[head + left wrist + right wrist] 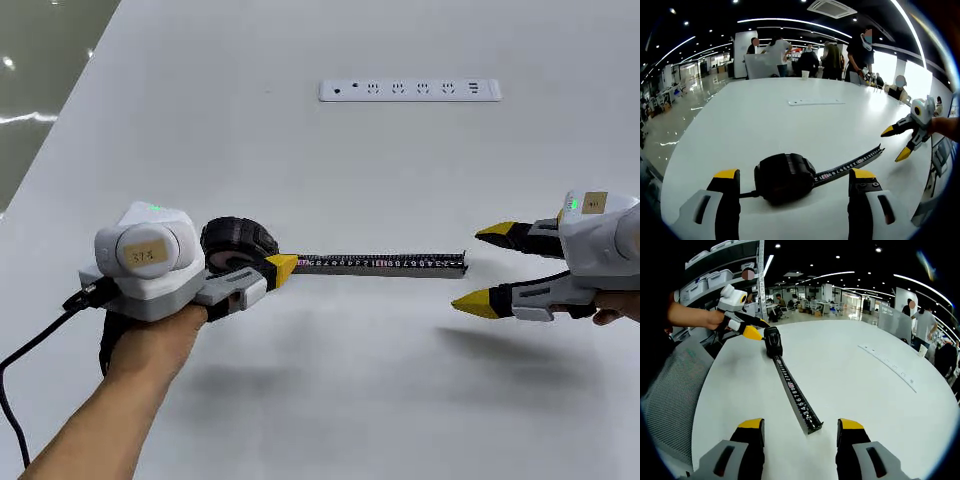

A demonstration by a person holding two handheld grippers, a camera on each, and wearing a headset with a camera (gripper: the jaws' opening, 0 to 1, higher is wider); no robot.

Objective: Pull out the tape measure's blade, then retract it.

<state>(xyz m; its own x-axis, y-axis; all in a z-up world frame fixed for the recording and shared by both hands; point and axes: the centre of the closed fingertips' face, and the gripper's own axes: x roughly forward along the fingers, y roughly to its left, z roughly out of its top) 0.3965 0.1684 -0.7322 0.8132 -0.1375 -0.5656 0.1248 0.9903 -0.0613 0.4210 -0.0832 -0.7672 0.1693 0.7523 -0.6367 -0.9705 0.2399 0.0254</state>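
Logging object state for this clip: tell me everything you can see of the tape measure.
The tape measure has a round black case, plastic or rubber by its look. It sits between the open fingers of the left gripper, with gaps on both sides. Its dark blade, printed with pale numerals, is pulled out straight over the white table. The hooked end stops just short of the open right gripper, untouched.

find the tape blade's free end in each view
head view: blade end right of centre, beside the right gripper
left gripper view: blade end right of middle, pointing at the right gripper
right gripper view: blade end low centre, between its own jaw tips
shared landmark: white power strip
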